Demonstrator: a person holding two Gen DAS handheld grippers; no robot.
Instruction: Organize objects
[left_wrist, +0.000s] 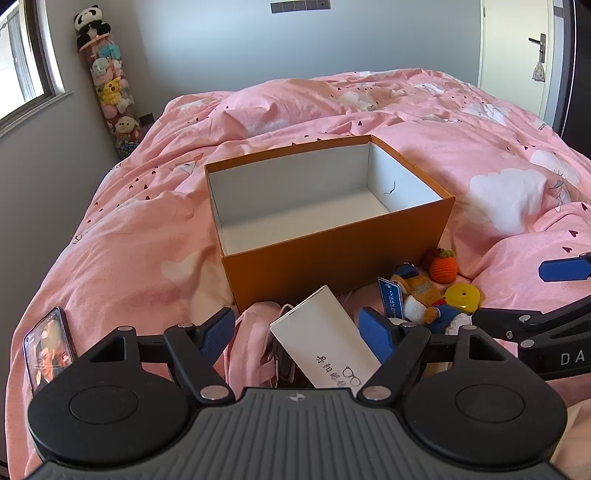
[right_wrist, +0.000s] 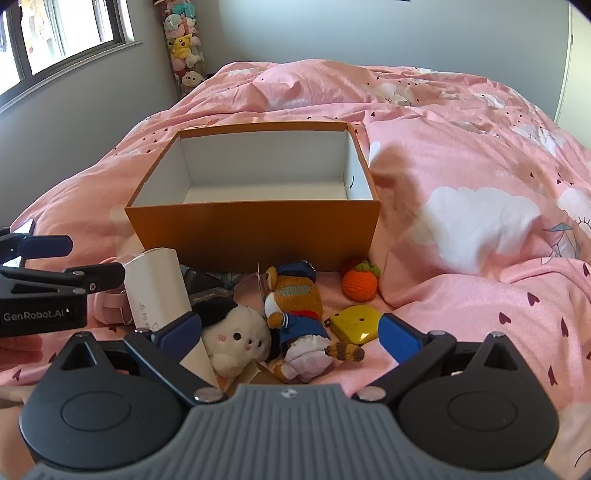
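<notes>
An empty orange box (left_wrist: 332, 258) (right_wrist: 255, 229) with a white inside stands open on the pink bed. In front of it lies a pile: a white glasses case (left_wrist: 325, 339) (right_wrist: 157, 291), a bear doll in blue (left_wrist: 421, 295) (right_wrist: 299, 317), a white plush (right_wrist: 236, 341), an orange crochet fruit (left_wrist: 443, 267) (right_wrist: 360, 282), a yellow tape measure (left_wrist: 461, 297) (right_wrist: 354, 323) and a pink pouch (left_wrist: 251, 343). My left gripper (left_wrist: 301, 332) is open around the glasses case. My right gripper (right_wrist: 288, 334) is open above the two plush toys.
A phone (left_wrist: 48, 347) with a lit screen lies on the duvet at the left. The duvet (right_wrist: 480, 221) rises in folds to the right of the box. A tall column of plush toys (left_wrist: 109, 85) stands in the far corner by the window.
</notes>
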